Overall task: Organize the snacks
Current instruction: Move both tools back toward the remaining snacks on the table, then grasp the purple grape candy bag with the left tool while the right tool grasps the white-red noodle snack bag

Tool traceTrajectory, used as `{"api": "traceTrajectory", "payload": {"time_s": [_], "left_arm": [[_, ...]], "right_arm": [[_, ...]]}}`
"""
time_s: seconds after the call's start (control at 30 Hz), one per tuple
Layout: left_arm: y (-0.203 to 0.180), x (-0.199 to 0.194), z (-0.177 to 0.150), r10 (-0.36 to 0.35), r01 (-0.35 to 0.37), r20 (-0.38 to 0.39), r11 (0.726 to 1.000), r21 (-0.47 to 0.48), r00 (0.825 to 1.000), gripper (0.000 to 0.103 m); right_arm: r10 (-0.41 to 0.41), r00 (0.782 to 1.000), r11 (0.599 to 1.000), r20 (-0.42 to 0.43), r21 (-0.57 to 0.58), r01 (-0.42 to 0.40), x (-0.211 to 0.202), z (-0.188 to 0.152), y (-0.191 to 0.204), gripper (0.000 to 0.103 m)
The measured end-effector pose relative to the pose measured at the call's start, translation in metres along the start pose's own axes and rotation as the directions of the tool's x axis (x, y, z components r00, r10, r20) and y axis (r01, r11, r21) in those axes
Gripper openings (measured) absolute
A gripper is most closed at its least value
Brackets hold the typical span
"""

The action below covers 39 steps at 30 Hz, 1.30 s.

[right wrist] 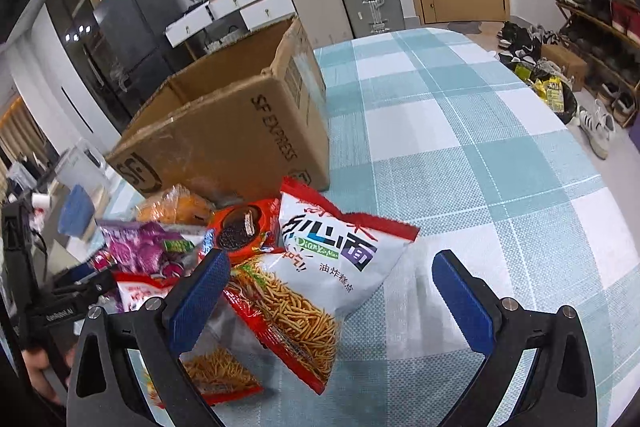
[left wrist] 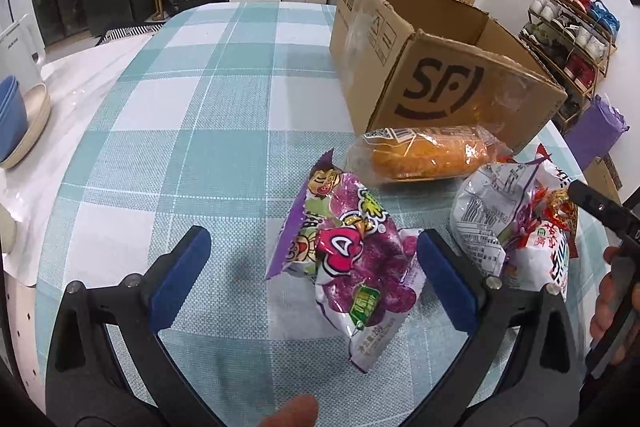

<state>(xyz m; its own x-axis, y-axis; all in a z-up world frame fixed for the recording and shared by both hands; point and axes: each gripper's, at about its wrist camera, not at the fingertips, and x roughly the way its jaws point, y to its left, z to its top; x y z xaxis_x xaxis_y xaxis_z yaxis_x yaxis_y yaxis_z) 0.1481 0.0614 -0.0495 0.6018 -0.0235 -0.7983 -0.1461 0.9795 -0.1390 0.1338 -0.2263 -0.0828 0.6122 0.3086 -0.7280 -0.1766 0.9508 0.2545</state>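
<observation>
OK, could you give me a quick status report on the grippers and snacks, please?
Left gripper open, straddling purple snack bag. Right gripper open over noodle snack bag. Cardboard box open; snacks on the table, nothing blocking.

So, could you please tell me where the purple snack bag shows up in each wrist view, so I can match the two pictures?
Left wrist: the purple snack bag lies low in the centre, between the open fingers of the left gripper.
Right wrist: it sits at the left, beyond the gripper's left finger.
Shared landmark: the cardboard box marked SF, behind the snacks in both.
</observation>
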Motion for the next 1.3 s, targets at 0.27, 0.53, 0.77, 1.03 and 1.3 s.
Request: {"api": "traceTrajectory", "payload": {"time_s": [0.27, 0.53, 0.77, 1.03, 1.3], "left_arm": [[-0.010, 0.004, -0.004, 0.046, -0.043, -0.031, 0.995, 0.094, 0.998, 0.103], [-0.005, 0.001, -0.003, 0.061, -0.049, -0.073, 0.986, 0.159, 0.995, 0.103], [0.008, -0.005, 0.001, -0.042, 0.046, -0.058, 0.996, 0.075, 0.997, 0.103], [0.004, 0.006, -0.002, -0.049, 0.048, -0.038, 0.999, -0.012, 0.998, 0.103], [0.010, 0.004, 0.000, 0.031, -0.031, -0.022, 0.999, 0.011, 0.999, 0.103]], "right_arm": [[-0.043, 0.999, 0.999, -0.027, -0.017, 0.042, -0.006, 0.004, -0.016, 0.102], [-0.020, 0.999, 1.000, -0.039, -0.003, 0.019, -0.006, 0.003, -0.022, 0.102], [0.016, 1.000, 1.000, -0.027, 0.017, -0.016, 0.003, 0.000, -0.018, 0.093], [0.045, 0.998, 0.999, -0.038, -0.024, -0.046, 0.004, -0.001, -0.013, 0.076], [0.062, 0.997, 0.997, -0.035, -0.034, -0.064, 0.001, 0.000, -0.014, 0.068]]}}
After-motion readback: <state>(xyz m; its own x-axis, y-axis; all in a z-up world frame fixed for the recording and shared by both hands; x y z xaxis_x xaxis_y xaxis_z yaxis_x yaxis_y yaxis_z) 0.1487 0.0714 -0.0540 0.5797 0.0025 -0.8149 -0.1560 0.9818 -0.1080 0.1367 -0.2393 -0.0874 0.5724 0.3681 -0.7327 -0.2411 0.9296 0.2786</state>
